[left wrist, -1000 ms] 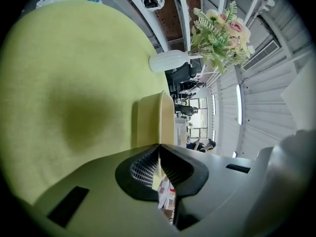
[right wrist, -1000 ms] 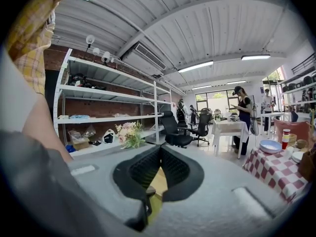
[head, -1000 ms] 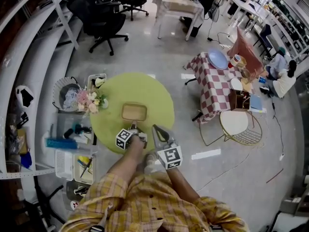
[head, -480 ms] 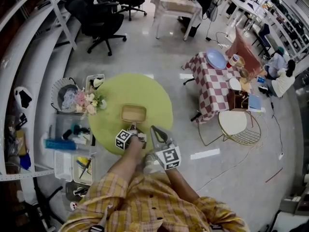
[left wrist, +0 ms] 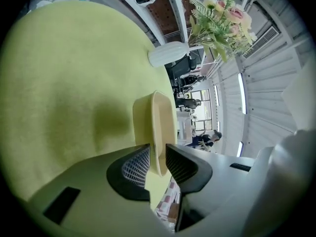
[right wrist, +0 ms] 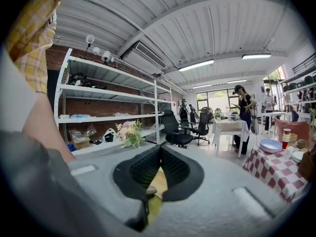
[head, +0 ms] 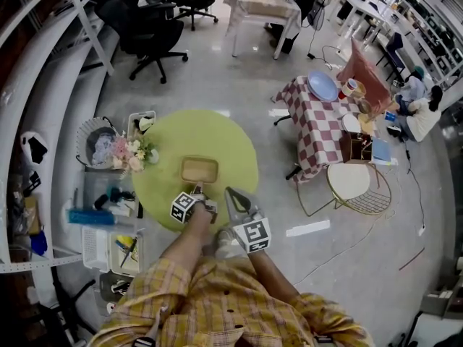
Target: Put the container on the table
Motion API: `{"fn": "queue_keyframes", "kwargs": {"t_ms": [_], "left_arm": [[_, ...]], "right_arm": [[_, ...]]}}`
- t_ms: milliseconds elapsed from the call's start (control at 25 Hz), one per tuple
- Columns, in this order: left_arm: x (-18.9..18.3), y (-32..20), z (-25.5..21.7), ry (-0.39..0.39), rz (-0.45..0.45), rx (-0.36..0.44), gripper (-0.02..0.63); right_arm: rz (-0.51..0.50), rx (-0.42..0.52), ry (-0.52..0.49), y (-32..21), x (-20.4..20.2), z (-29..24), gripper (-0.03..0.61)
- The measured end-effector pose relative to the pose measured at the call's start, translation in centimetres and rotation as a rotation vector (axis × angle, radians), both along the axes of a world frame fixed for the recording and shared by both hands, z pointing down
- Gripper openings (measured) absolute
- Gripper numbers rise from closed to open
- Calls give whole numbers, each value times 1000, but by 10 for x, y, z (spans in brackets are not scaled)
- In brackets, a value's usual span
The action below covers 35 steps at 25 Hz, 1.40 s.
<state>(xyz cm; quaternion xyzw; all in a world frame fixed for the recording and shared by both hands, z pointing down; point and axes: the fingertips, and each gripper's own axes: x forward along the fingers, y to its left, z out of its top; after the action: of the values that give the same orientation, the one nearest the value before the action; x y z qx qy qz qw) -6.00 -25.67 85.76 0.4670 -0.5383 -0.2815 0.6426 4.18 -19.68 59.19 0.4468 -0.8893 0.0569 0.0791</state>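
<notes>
A shallow tan container point(head: 200, 169) rests on the round green table point(head: 231, 147). In the left gripper view the container point(left wrist: 159, 117) stands edge-on to me, and its rim runs between the two jaws. My left gripper point(head: 197, 192) point(left wrist: 157, 150) is shut on that near rim, at the table's front side. My right gripper point(head: 231, 193) point(right wrist: 160, 150) hovers just right of the left one, off the container, jaws shut with nothing between them. A white vase of pink flowers point(head: 132, 151) point(left wrist: 169, 53) stands at the table's left edge.
A checkered table point(head: 322, 125) with plates and a wire chair point(head: 356, 188) stand to the right. A basket point(head: 98, 140) and plastic bins point(head: 108, 246) line the floor at left beside the shelving. A black office chair point(head: 148, 29) is further back.
</notes>
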Motion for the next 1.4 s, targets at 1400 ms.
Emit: {"fn": "queue_keyframes", "kwargs": {"t_ms": [1400], "left_arm": [[6,11,-85,-104,266,170,12]], "right_arm": [[21,32,-11,21,-10,-22,-3]]}}
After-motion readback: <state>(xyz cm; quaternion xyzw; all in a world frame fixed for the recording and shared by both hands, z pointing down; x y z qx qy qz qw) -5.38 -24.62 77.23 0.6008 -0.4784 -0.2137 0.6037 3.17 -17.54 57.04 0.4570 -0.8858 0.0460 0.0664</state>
